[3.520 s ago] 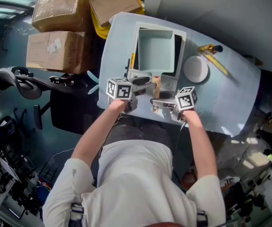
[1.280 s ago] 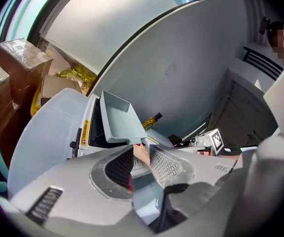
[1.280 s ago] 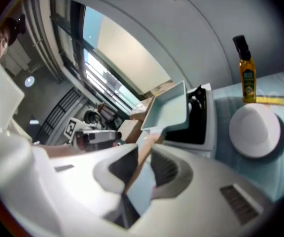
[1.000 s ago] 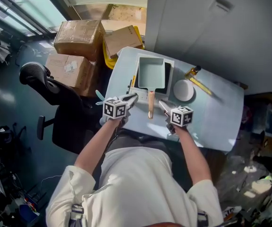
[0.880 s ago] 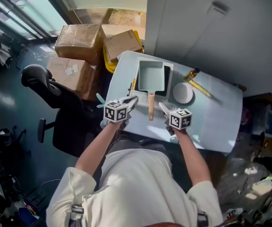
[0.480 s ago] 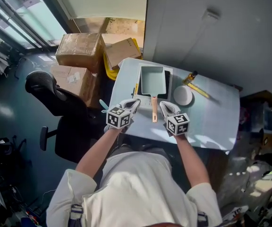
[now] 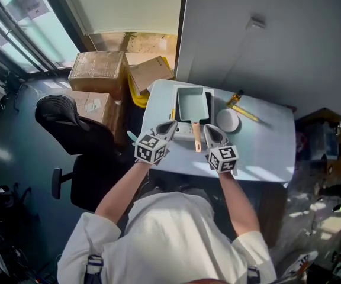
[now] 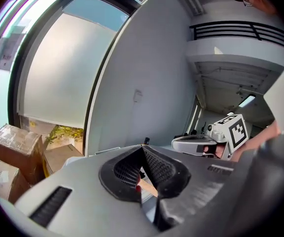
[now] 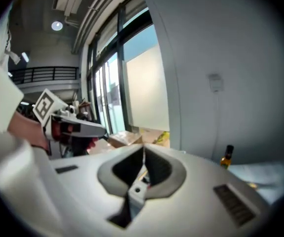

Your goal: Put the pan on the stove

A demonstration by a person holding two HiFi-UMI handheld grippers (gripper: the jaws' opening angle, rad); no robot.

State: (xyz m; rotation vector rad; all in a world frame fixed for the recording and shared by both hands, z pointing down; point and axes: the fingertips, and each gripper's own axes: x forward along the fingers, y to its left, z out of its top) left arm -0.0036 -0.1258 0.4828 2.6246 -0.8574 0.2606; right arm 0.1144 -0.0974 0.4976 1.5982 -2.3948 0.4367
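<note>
A pale teal rectangular pan [image 7: 190, 103] with a wooden handle [image 7: 197, 138] sits on the white portable stove [image 7: 185, 128] at the table's left end. My left gripper [image 7: 172, 124] hangs just left of the handle, shut and empty. My right gripper [image 7: 208, 129] hangs just right of the handle, also shut and empty. Both are held up above the table, apart from the pan. In the left gripper view the jaws [image 8: 142, 150] meet, and the right gripper [image 8: 216, 135] shows beyond. In the right gripper view the jaws [image 9: 144, 154] meet as well.
The light blue table [image 7: 259, 141] carries a white round lid [image 7: 227, 120], a small bottle [image 7: 237, 97] and a yellow stick [image 7: 248, 115] right of the stove. Cardboard boxes [image 7: 99, 76] and a black office chair [image 7: 76, 129] stand to the left. A grey wall [image 7: 265, 40] rises behind.
The head camera has risen, so the table looks smaller. Both grippers have lifted up and back from the pan handle with their jaws together. The pan has stayed on the stove.
</note>
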